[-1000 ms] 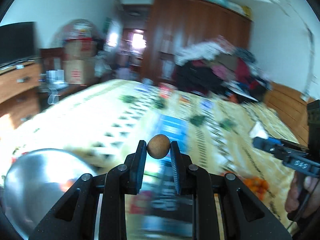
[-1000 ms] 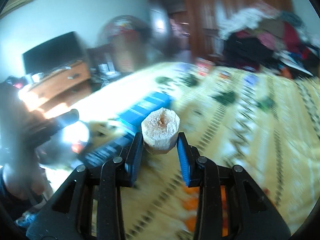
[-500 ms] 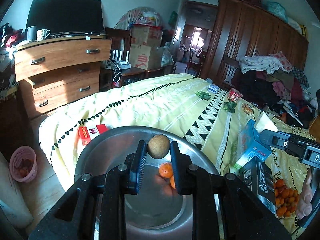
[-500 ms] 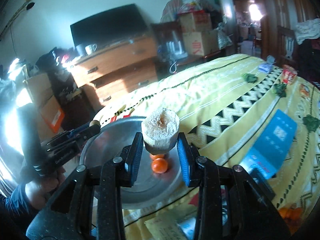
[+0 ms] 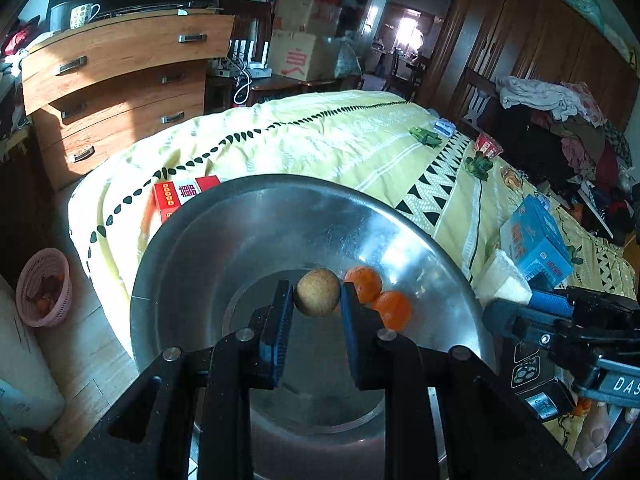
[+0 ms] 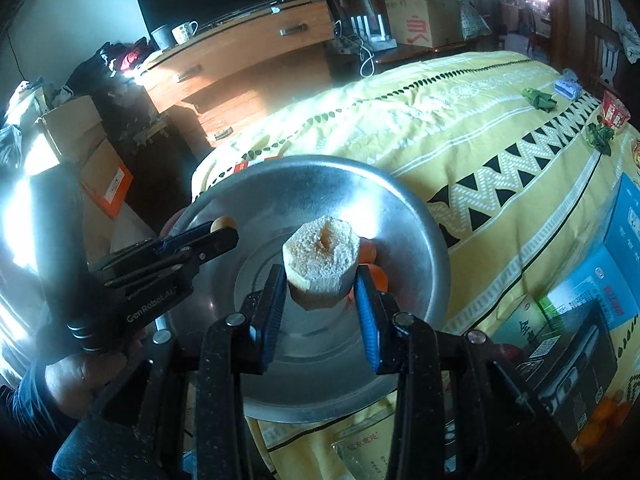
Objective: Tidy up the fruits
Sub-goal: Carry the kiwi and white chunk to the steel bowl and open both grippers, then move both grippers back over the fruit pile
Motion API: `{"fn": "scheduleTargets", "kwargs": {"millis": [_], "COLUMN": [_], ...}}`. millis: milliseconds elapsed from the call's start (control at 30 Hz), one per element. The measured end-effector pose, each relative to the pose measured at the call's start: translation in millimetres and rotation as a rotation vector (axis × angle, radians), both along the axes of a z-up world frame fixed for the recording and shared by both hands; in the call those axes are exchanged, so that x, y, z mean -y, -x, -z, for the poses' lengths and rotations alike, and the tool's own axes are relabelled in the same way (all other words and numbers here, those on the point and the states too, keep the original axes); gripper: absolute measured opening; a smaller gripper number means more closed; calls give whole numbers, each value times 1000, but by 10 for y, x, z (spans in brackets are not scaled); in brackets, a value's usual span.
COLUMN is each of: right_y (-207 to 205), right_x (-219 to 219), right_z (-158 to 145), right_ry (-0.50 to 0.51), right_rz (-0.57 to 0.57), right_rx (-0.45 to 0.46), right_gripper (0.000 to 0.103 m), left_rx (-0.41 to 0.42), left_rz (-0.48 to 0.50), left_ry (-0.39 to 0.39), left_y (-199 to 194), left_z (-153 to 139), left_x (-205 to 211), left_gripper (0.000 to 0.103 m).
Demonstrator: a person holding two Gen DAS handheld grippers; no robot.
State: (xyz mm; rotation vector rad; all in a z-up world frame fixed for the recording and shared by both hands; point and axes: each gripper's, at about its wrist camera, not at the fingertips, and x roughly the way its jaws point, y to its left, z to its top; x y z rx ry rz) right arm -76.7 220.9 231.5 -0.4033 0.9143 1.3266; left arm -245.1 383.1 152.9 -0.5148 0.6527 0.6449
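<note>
Over the yellow patterned bedspread (image 5: 320, 140) sat one wide round steel basin (image 5: 224, 240) holding two small orange tangerines (image 5: 392, 309), both clear in my left view but nearly hidden behind my load in the right. My right gripper (image 6: 320, 280) clamped one pale, peeled, faceted coconut-like fruit (image 6: 320, 264) above that basin. My left gripper (image 5: 316, 300) pinched one small round brown fruit (image 5: 317, 292), while only the right view showed the person's hand (image 6: 80, 376) on its handle.
</note>
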Motion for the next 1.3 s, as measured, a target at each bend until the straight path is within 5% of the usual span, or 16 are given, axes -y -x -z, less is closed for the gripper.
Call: {"fn": "scheduleTargets", "kwargs": {"millis": [467, 800, 933, 1033, 1200, 1300], "right_y": [25, 39, 88, 182, 297, 269], "right_x": [-89, 28, 261, 546, 1147, 1594], "right_z": [264, 188, -14, -205, -364, -341], "right_ry": [75, 55, -6, -73, -156, -170], "right_rz": [-1, 21, 52, 74, 144, 226], "right_rx": [-51, -13, 45, 91, 147, 134], "right_gripper": [36, 45, 47, 50, 71, 71], "left_rx": [-63, -109, -126, -109, -80, -50], "left_rz": [-5, -67, -106, -97, -58, -14], "left_ry": [10, -90, -190, -242, -296, -308], "left_y": [-54, -53, -68, -103, -216, -305], "left_z": [125, 53, -84, -222, -429, -522], "left_x": [-49, 20, 127, 254, 502, 709], "left_gripper": [25, 63, 75, 76, 76, 76]}}
